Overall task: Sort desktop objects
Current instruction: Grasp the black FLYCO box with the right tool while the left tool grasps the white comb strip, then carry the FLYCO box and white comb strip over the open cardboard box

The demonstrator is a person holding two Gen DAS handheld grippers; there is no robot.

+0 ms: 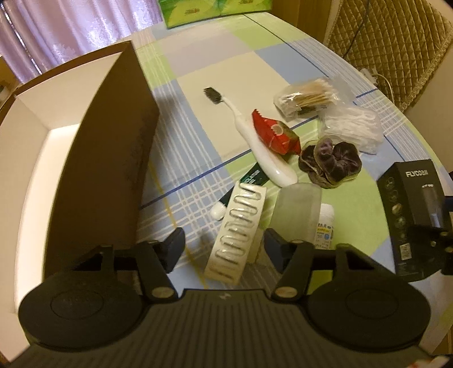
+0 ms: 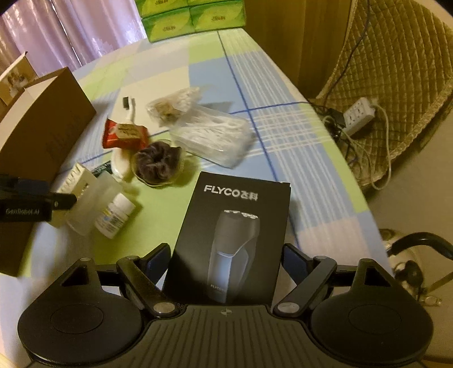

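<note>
Right gripper: spread wide; the black shaver box is framed between its fingers, contact cannot be told.
Shaver box: seen standing on the desk, long axis running away from the camera, printed shaver head pointing to the far side.
Left gripper: spread; a white blister strip is seen between the fingers, not pinched.
Blister strip: long axis directed away from the gripper, leaning slightly right.
Cardboard box: open at the top beside the left gripper; only a white inside is shown.
Small pill bottle: upright, beside a frosted container.
Toothbrush: laid diagonally, bristles at the far end, under a red packet.
Scrunchie: just beside the packet.
Clear bags: cotton swabs held in one, white floss picks in the other.
Far edge: green tissue packs stacked.
</note>
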